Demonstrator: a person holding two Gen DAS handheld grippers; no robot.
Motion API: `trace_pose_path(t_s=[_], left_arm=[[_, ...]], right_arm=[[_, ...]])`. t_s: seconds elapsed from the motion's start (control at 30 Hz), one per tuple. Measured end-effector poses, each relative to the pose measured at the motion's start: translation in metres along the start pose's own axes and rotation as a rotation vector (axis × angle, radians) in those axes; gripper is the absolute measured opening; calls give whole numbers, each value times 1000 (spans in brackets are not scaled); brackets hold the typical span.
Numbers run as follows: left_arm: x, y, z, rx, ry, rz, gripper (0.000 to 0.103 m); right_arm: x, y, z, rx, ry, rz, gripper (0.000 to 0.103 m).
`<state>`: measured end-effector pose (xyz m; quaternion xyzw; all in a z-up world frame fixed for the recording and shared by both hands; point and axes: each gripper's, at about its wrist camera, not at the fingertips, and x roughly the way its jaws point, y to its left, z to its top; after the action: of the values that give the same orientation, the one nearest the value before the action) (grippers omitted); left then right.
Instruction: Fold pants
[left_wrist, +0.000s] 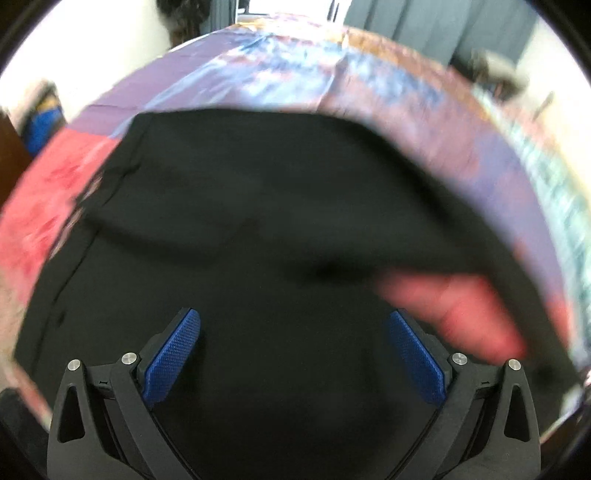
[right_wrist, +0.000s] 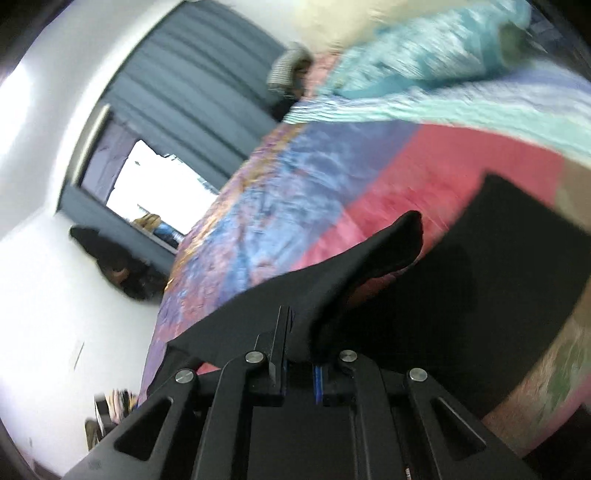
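Black pants lie spread on a bed with a patchwork cover. My left gripper is open just above the cloth, its blue pads wide apart with nothing between them. In the right wrist view, my right gripper is shut on an edge of the black pants and holds it lifted above the bed; the rest of the pants lies flat to the right. The lifted fold shows in the left wrist view as a raised flap over the red cover.
The bed's cover is pink, blue and purple, with a teal blanket at its head. Dark curtains and a bright window stand beyond the bed. Both views are blurred by motion.
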<state>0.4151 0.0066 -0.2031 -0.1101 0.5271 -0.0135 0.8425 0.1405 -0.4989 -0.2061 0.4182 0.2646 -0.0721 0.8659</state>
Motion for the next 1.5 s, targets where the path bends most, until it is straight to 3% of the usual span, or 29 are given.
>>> trace_pose_path(t_s=[0.1, 0.23, 0.47, 0.57, 0.6, 0.67, 0.7, 0.8, 0.9, 1.0, 1.1, 1.17, 1.27, 1.37, 1.5], left_arm=[[15, -9, 58, -111, 40, -121, 102], [48, -22, 108, -194, 40, -98, 102], [102, -35, 125, -317, 151, -179, 99], [113, -38, 127, -342, 176, -201, 77], [117, -39, 128, -353, 186, -211, 65], [117, -34, 129, -363, 187, -227, 30], [115, -32, 129, -366, 191, -238, 5], [92, -23, 129, -396, 146, -279, 5], [25, -23, 129, -334, 30, -290, 5], [-68, -16, 94, -232, -163, -280, 6], [-116, 2, 29, -181, -235, -246, 7], [-118, 17, -29, -186, -195, -205, 7], [-88, 34, -97, -215, -66, -121, 7], [-65, 43, -126, -242, 18, -101, 7], [-55, 33, -131, -180, 31, -62, 7]], right_arm=[[-9, 17, 11, -31, -10, 43, 10], [-25, 43, 26, -64, -26, 116, 10], [-54, 79, 44, -120, -34, 247, 10], [-67, 86, 49, -145, -29, 311, 10], [-72, 87, 49, -152, -27, 331, 10], [-81, 88, 49, -168, -17, 353, 10], [-83, 88, 49, -174, -14, 348, 10], [-78, 74, 48, -175, 4, 275, 10], [-57, 52, 53, -143, 29, 204, 10], [-42, 42, 69, -122, 13, 194, 10], [-33, 27, 87, -78, 9, 171, 10], [-33, 12, 90, -72, 20, 108, 10], [-34, -20, 77, -32, 60, 14, 10], [-29, -46, 61, -16, 118, -86, 9], [-25, -77, 40, 54, 192, -199, 9]])
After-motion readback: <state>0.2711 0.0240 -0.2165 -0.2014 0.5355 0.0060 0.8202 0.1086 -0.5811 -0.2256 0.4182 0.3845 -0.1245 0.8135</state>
